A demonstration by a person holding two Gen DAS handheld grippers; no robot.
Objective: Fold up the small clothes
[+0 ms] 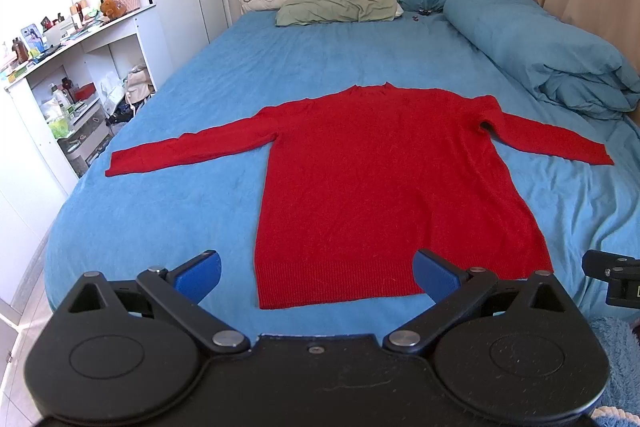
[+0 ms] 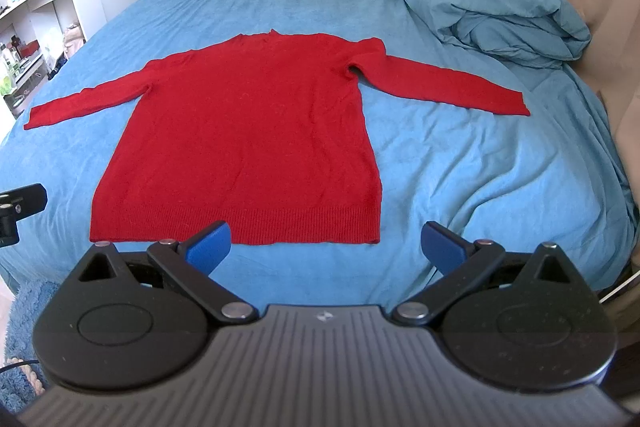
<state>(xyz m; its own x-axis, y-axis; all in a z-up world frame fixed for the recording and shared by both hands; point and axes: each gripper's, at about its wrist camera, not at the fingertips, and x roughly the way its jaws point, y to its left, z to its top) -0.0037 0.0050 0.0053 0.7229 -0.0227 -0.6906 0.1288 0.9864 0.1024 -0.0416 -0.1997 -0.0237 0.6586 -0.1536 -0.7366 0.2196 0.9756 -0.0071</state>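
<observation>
The blue bed (image 1: 192, 195) holds a flat red sweater (image 1: 372, 179). My left gripper (image 1: 317, 277) and right gripper (image 2: 326, 247) hover wide open, empty, probably above its hem; I'd pinch both sleeve cuffs inward first.

Bed under my claws: blue sheet (image 1: 192, 211).
On it: red sweater (image 1: 372, 163) spread flat, green pillow (image 1: 336, 9), rolled blue duvet (image 1: 532, 47).
</observation>
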